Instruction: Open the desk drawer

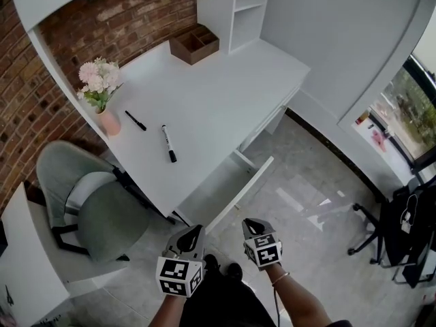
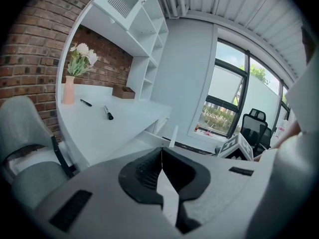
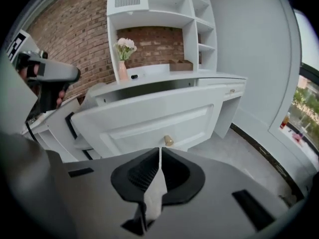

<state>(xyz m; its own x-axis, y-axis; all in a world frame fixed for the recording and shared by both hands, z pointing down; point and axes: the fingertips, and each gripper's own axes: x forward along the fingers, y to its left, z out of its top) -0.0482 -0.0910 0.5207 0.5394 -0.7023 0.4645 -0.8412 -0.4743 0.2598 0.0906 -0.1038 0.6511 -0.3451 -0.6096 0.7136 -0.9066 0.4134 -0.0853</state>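
Note:
The white desk [image 1: 204,94] has its drawer [image 1: 221,186] pulled out toward me, and the inside looks empty. In the right gripper view the drawer front [image 3: 149,118] fills the middle, with a small gold knob [image 3: 168,141] just beyond my jaws. My right gripper [image 3: 159,150] is shut with nothing in it, a short way off the knob. In the head view the right gripper [image 1: 251,223] sits below the drawer's front edge. My left gripper [image 1: 196,230] is beside it, also shut and empty [image 2: 161,151], pointing past the desk corner.
A grey-green chair [image 1: 95,206] stands left of the drawer. On the desk are a pink vase of flowers [image 1: 103,97], two black markers [image 1: 168,144] and a wooden organiser [image 1: 194,44]. A black office chair [image 1: 402,230] stands at the right by the window.

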